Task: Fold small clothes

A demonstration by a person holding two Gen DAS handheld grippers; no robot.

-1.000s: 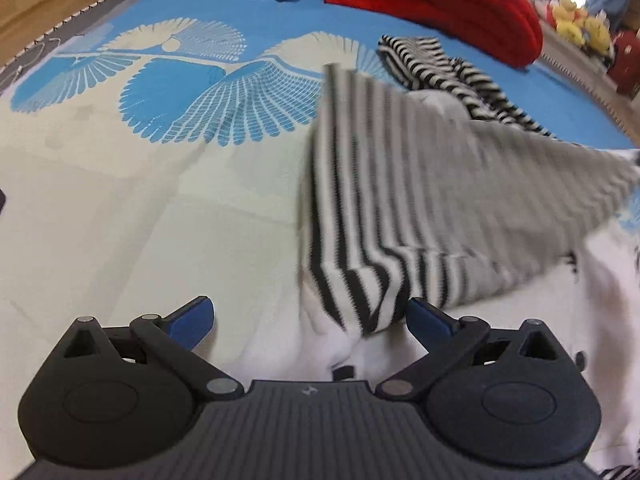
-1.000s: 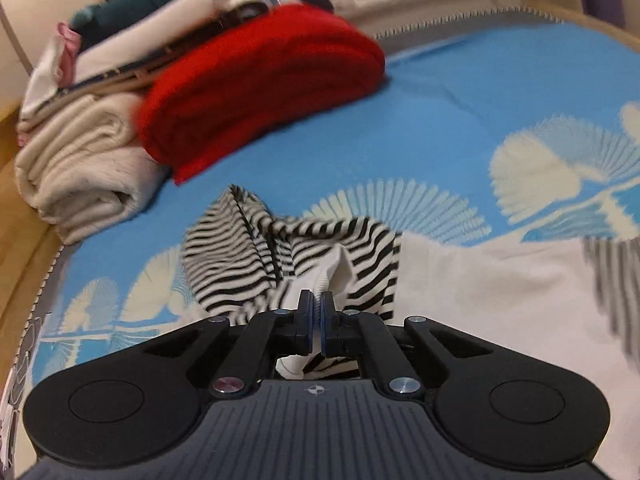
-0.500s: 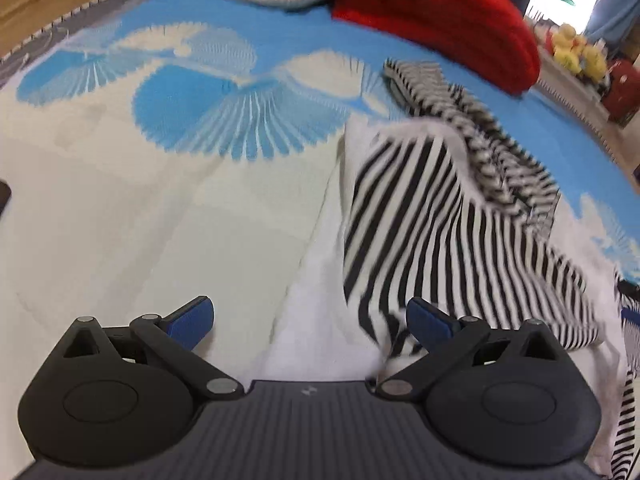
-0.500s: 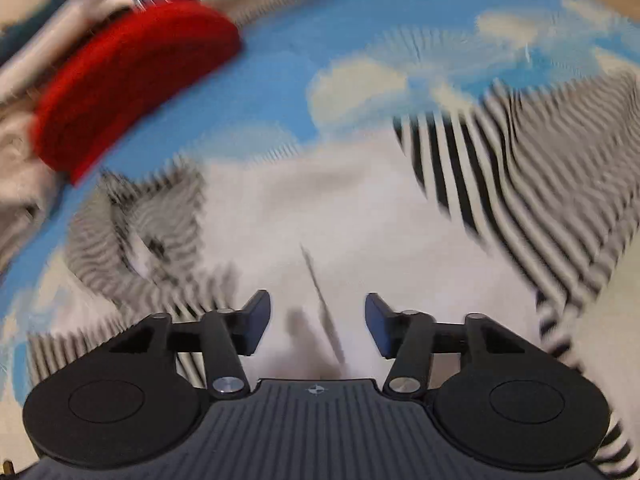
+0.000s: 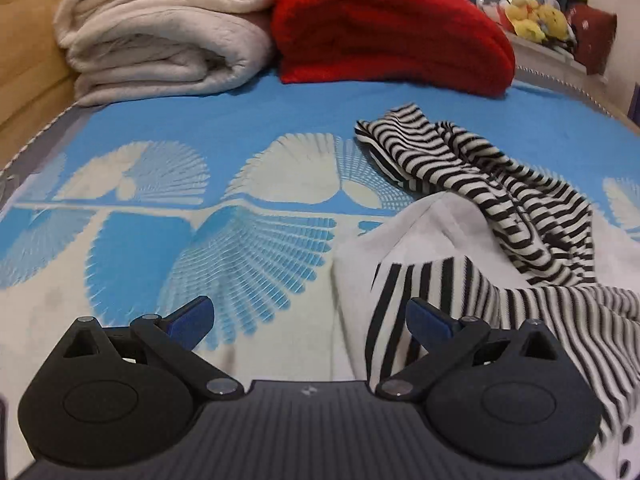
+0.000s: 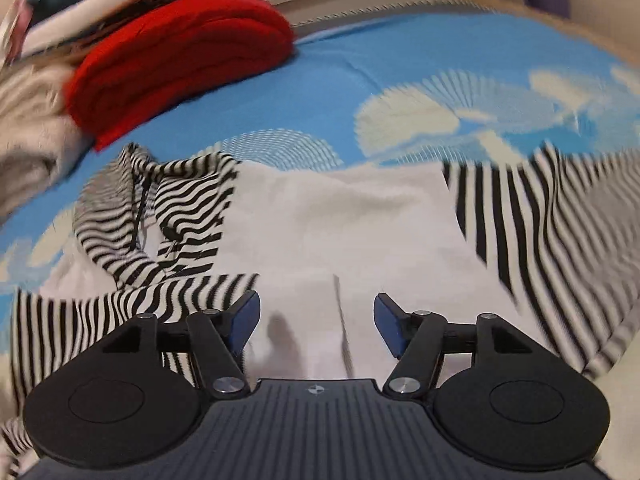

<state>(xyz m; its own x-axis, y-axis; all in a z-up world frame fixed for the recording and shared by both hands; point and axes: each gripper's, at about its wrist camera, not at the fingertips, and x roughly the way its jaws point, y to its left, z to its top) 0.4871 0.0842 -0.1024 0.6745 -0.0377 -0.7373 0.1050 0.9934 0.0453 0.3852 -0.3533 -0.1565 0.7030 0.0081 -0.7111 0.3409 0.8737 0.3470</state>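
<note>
You are holding the left gripper (image 5: 309,318) low over the bedspread (image 5: 168,216), levelled and looking toward the far stack, with its jaws spread wide and nothing between them. The blue pads (image 5: 192,316) are hovering over the fan pattern, and the right-hand finger is sitting just at the near edge of the garment.

You are holding the right gripper (image 6: 316,320) directly above the garment's white body, also with its jaws standing wide apart and gripping nothing.

The small garment (image 6: 340,232) is lying on the bedspread ahead of and beneath the right gripper, and ahead to the right of the left one. It is a white top with black-and-white striped sleeves. Its long axis is running across the right gripper's view, side to side. One striped sleeve (image 6: 540,220) is spreading out to the right of that gripper; the other striped part (image 6: 168,216) is bunching up in rumpled folds ahead to its left. The white panel is lying fairly flat, with a faint crease down the middle.

Beyond the garment, a folded red blanket (image 5: 392,28) and a cream blanket (image 5: 160,36) are lying side by side.
</note>
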